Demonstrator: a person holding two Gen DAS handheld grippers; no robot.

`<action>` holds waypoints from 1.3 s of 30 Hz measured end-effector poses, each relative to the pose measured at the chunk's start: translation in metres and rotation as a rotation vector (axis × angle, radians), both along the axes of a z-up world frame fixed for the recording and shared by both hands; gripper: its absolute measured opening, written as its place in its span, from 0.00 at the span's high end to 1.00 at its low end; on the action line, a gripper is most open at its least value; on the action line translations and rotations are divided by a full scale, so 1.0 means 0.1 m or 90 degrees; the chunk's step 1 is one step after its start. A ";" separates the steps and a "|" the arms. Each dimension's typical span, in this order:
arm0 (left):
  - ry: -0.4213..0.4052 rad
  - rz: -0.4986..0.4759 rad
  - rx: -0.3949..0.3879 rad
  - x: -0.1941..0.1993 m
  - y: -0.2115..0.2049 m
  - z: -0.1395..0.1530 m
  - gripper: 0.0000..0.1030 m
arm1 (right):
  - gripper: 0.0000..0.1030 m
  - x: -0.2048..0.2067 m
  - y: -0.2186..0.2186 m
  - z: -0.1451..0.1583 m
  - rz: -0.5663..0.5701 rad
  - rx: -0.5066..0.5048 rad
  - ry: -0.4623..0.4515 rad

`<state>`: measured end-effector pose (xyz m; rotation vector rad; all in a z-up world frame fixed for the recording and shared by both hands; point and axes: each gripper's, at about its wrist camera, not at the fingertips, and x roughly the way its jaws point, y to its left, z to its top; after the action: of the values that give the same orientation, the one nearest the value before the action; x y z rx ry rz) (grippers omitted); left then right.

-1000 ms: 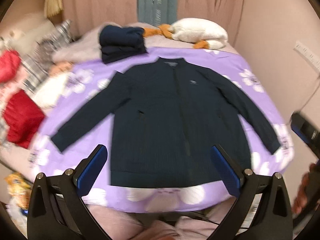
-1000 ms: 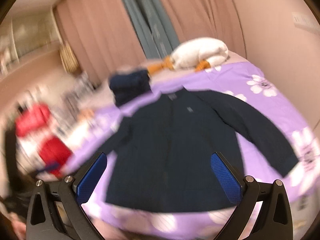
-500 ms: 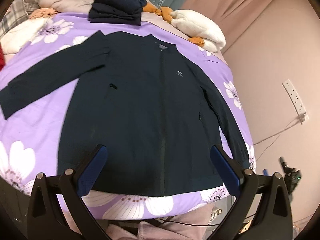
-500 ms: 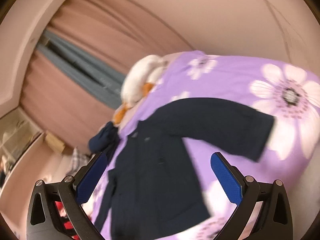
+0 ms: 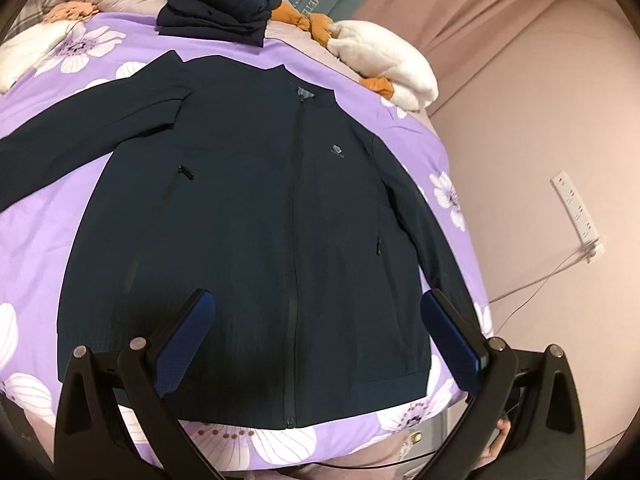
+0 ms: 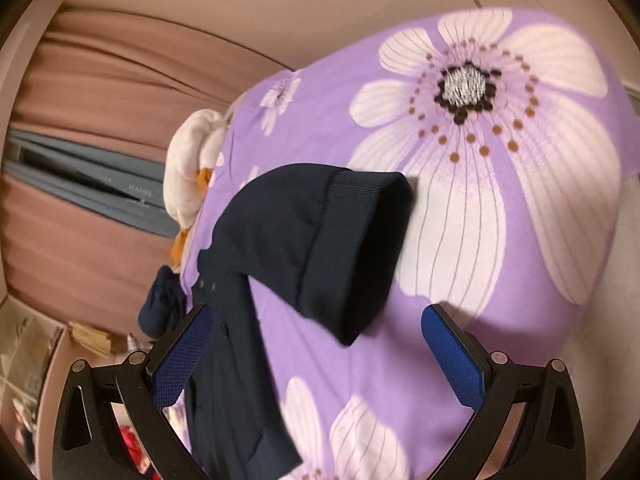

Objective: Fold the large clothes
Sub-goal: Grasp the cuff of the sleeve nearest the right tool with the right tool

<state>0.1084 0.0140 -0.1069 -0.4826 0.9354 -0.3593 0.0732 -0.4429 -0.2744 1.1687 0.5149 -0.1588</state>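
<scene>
A dark jacket (image 5: 256, 216) lay flat, zipped, on the purple flowered bedspread (image 5: 40, 208). The left gripper (image 5: 320, 332) hovered over its hem, fingers apart and empty. Right of the jacket, the right gripper (image 6: 316, 344) (also wide apart) hung near the sleeve cuff (image 6: 352, 248).

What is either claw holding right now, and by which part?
Nothing. Both claws are open: the left claw hovers above the jacket hem, and the right claw points at its sleeve cuff.

Jacket (image 5: 256, 216) flat on bedspread (image 5: 36, 216)
</scene>
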 end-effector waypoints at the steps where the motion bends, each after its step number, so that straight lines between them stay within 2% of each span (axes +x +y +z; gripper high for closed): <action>1: 0.004 -0.003 0.002 0.02 -0.01 -0.01 0.00 | 0.00 0.03 -0.01 -0.02 -0.001 0.006 -0.005; 5: 0.038 -0.025 -0.004 0.11 -0.09 -0.09 0.00 | 0.00 0.10 -0.09 -0.03 -0.004 0.010 -0.037; 10: 0.038 -0.031 0.012 0.17 -0.15 -0.11 0.00 | 0.00 0.22 -0.24 -0.05 -0.008 0.026 -0.060; 20: 0.011 -0.033 0.056 0.21 -0.19 -0.13 0.00 | 0.02 0.34 -0.21 0.04 -0.014 -0.017 -0.034; 21: 0.007 -0.031 0.056 0.20 -0.18 -0.13 0.00 | 0.08 0.35 -0.19 0.05 -0.019 -0.024 -0.028; 23: -0.006 -0.026 0.059 0.18 -0.13 -0.12 0.00 | 0.25 0.37 -0.17 0.04 -0.023 -0.036 -0.009; 25: -0.018 -0.020 0.070 0.15 -0.08 -0.12 0.00 | 0.53 0.45 -0.17 0.03 -0.023 -0.050 0.035; 27: -0.022 -0.011 0.082 0.14 0.00 -0.12 0.00 | 0.62 0.49 -0.15 0.07 -0.024 -0.075 0.074; 28: -0.023 -0.006 0.086 0.15 0.03 -0.13 0.00 | 0.70 0.51 -0.14 0.13 -0.023 -0.089 0.079; 30: -0.023 0.010 0.089 0.16 0.14 -0.13 0.00 | 0.79 0.56 -0.10 0.32 -0.021 -0.130 0.084; 34: -0.019 0.037 0.075 0.20 0.37 -0.15 0.00 | 0.85 0.74 0.09 0.92 -0.009 -0.230 0.075; 37: -0.019 0.060 0.058 0.26 0.55 -0.15 0.00 | 0.85 0.99 0.32 1.39 0.005 -0.273 0.060; 39: -0.021 0.077 0.064 0.31 0.66 -0.15 0.00 | 0.85 1.21 0.48 1.64 0.010 -0.283 0.058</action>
<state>0.1398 0.0798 -0.1215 -0.4370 0.8833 -0.2090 0.1941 -0.3946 -0.1107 0.7255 0.5359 -0.2979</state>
